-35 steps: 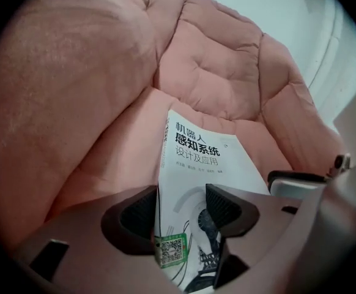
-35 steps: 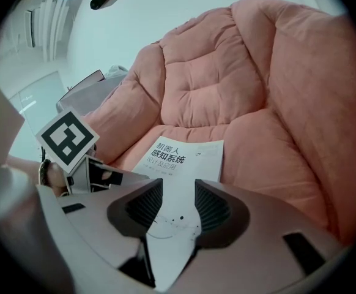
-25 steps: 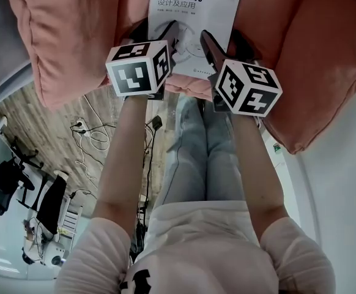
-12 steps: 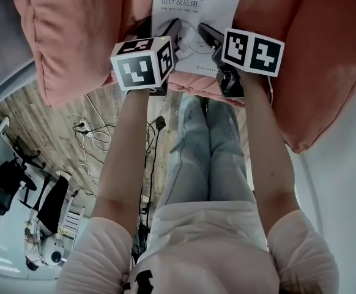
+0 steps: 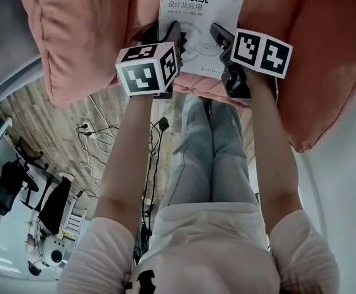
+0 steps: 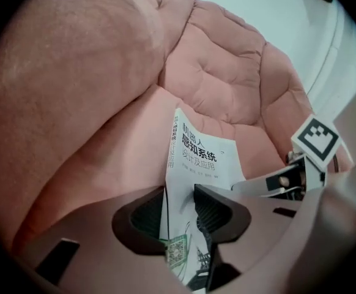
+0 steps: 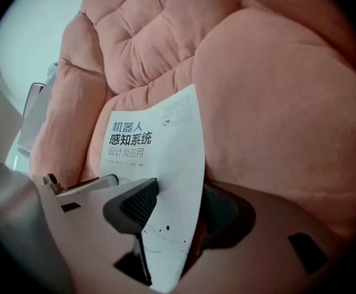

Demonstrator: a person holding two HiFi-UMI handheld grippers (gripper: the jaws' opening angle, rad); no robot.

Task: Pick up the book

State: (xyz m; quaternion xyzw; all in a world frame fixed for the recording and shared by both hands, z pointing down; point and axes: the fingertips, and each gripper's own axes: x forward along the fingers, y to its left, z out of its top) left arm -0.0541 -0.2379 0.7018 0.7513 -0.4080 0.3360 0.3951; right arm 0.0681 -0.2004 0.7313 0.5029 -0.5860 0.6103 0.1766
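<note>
A white paperback book (image 5: 203, 11) with black Chinese print lies on the seat of a pink sofa (image 5: 86, 35). My left gripper (image 5: 163, 37) holds its near left corner, and my right gripper (image 5: 227, 41) holds its near right corner. In the left gripper view the book's spine edge (image 6: 190, 158) stands between the ribbed pads (image 6: 211, 210), which press on it. In the right gripper view the cover (image 7: 159, 164) bends between the pads (image 7: 140, 204), gripped. Both pairs of jaws have just been closing on the book. The right gripper's marker cube (image 6: 315, 138) shows in the left gripper view.
Thick pink cushions (image 5: 325, 72) rise on both sides of the book, with a quilted backrest (image 7: 147, 35) behind. The person's legs in light jeans (image 5: 211, 158) hang below. Wooden floor with cables (image 5: 92, 133) and a black chair (image 5: 7, 185) lie at the left.
The right gripper came down and rolled onto the book's right corner. Both pairs of jaws went from wide to closed on the book. The left gripper stayed where it was.
</note>
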